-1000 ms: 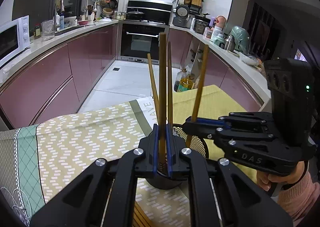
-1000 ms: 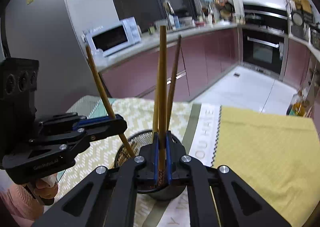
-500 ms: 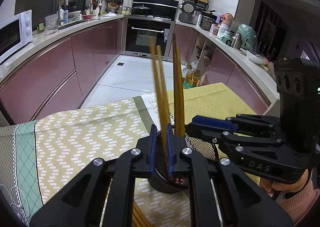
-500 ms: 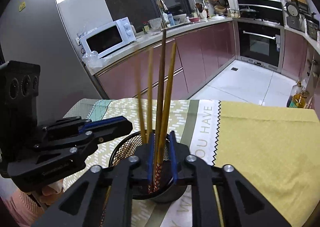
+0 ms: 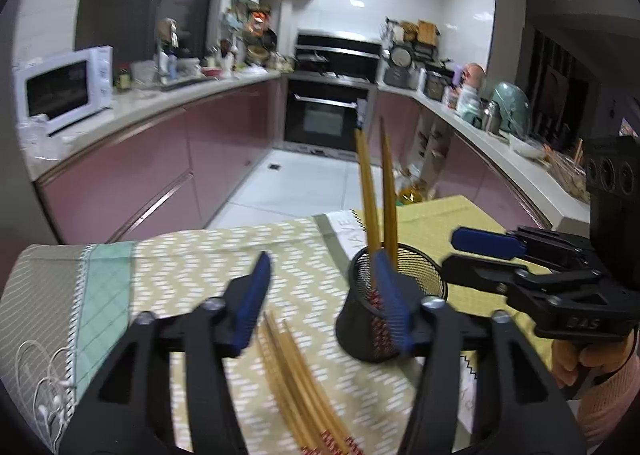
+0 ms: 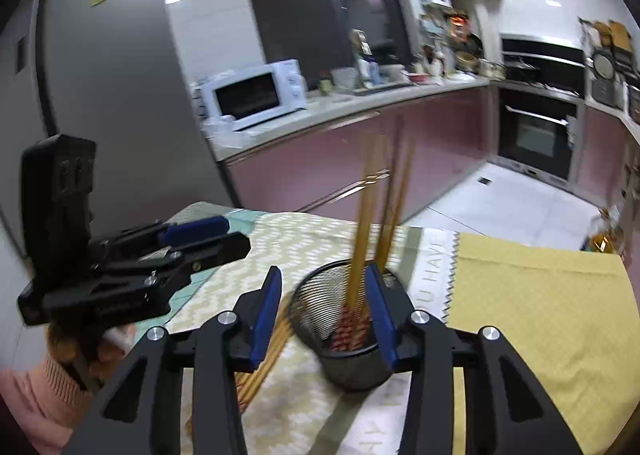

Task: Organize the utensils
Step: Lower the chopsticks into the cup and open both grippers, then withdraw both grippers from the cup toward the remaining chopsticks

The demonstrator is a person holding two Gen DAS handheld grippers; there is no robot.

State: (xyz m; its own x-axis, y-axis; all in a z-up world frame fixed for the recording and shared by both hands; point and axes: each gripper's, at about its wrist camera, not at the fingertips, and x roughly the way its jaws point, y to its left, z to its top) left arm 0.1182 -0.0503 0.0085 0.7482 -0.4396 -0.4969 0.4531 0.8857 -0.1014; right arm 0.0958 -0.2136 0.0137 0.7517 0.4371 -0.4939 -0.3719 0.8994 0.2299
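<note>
At the near left of the cloth-covered counter (image 5: 208,267), a loose bundle of chopsticks (image 5: 296,383) lay flat, their long axes running from the near edge away toward the far left, patterned red ends nearest the camera; they looked like the ones not yet sorted, left within easy reach of either hand. Above them hung the left claw (image 5: 320,301), its blue-padded jaws spread wide and holding nothing, one pad over the bundle and the other in front of the holder. That open stance, poised over the flat sticks, suggested it was free to go down for another. To the right of the bundle stood the black mesh holder (image 5: 394,303), upright on the cloth near the seam where the patterned runner met the plain yellow mat (image 6: 540,307). Chopsticks in the holder (image 5: 376,195) stood nearly vertical, long axes up, leaning a little, their plain tips pointing at the ceiling and their patterned red ends down at the bottom of the cup; the motion blur made an exact count impossible. Farthest right, the right claw (image 6: 322,311) was likewise wide open and empty, its pads flanking the near rim of the holder, seemingly placed there so a stick could drop straight into the mesh cup.
</note>
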